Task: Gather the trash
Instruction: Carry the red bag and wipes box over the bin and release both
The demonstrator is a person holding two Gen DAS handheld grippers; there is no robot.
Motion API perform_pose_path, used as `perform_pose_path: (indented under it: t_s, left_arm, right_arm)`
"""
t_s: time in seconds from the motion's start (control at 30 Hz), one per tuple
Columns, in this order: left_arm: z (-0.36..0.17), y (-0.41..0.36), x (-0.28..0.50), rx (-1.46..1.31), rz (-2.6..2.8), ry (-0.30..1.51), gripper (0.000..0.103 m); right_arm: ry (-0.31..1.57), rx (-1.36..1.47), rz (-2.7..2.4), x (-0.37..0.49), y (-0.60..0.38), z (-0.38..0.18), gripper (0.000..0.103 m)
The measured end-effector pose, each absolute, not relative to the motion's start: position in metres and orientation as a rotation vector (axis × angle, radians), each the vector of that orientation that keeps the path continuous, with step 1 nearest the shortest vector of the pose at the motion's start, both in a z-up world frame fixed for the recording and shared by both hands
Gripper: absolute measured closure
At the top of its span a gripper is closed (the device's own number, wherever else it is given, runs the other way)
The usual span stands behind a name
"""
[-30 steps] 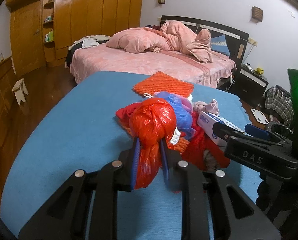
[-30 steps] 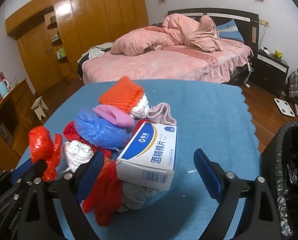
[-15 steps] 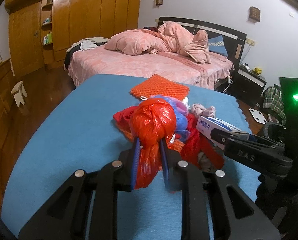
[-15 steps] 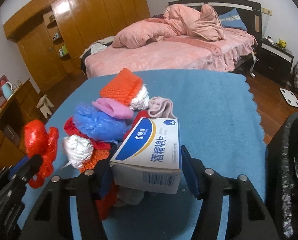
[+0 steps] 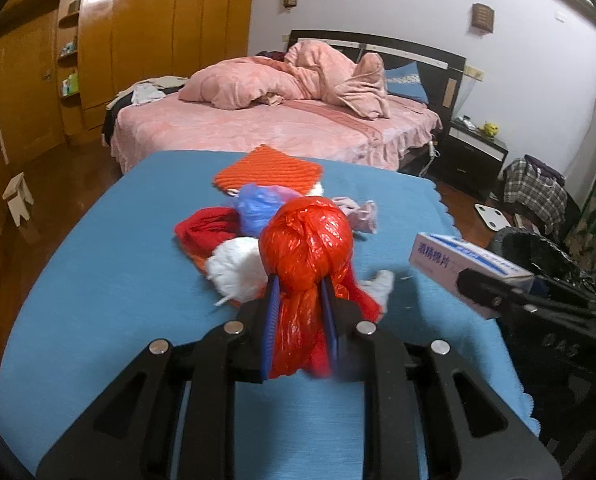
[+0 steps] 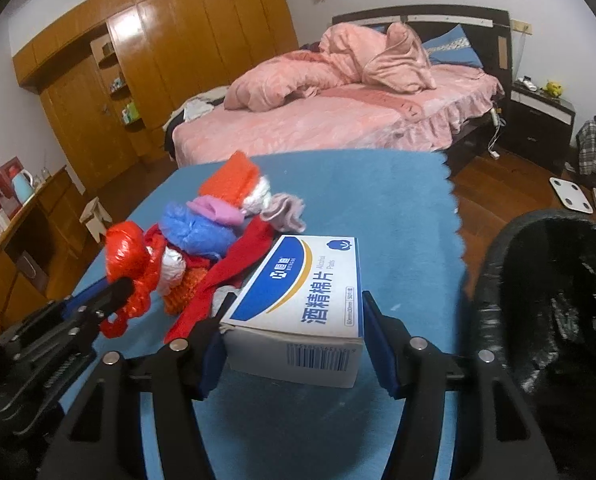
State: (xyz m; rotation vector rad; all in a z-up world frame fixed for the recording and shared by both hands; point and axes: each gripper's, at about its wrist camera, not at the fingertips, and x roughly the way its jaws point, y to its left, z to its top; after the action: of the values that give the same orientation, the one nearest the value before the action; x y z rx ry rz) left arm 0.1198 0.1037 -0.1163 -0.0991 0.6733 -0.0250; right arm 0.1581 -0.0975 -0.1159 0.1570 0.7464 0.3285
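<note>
My left gripper point(image 5: 298, 292) is shut on a knotted red plastic bag point(image 5: 305, 248) and holds it above the blue table point(image 5: 110, 280). My right gripper point(image 6: 298, 312) is shut on a white and blue alcohol pad box point(image 6: 301, 300), lifted off the table; the box also shows in the left wrist view point(image 5: 465, 268). A pile of trash point(image 6: 218, 232) lies on the table: blue bag, white wad, red and orange cloths, pink pieces. A bin lined with a black bag point(image 6: 553, 292) stands at the table's right edge.
A pink bed point(image 5: 282, 128) stands beyond the table. A dark nightstand point(image 5: 473, 152) and a white scale point(image 6: 569, 196) on the wooden floor are at the right. Wooden wardrobes point(image 5: 118, 52) line the left wall. A small stool point(image 5: 18, 200) stands left.
My right gripper closed on the alcohol pad box and lifted it off the pile toward the right. My left gripper kept its hold on the red bag and rose slightly.
</note>
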Motion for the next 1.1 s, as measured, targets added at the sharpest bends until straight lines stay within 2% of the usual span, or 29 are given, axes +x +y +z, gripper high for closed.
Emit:
perform_pose_path:
  t_s: [0.5, 1.0, 1.1]
  left_arm:
    - [-0.092, 0.0, 0.133, -0.058, -0.245, 0.632, 0.083]
    - [-0.085, -0.137, 0.149, -0.006, -0.507, 0.622, 0.083]
    - [-0.088, -0.158, 0.154, -0.007, -0.557, 0.63, 0.076]
  right_arm:
    - [0.611, 0.236, 0.135, 0.12, -0.215, -0.073, 0.043]
    - [0.598, 0.275, -0.112, 0.093, -0.334, -0.09, 0.043]
    - [0.597, 0.278, -0.137, 0.09, -0.349, -0.093, 0.043]
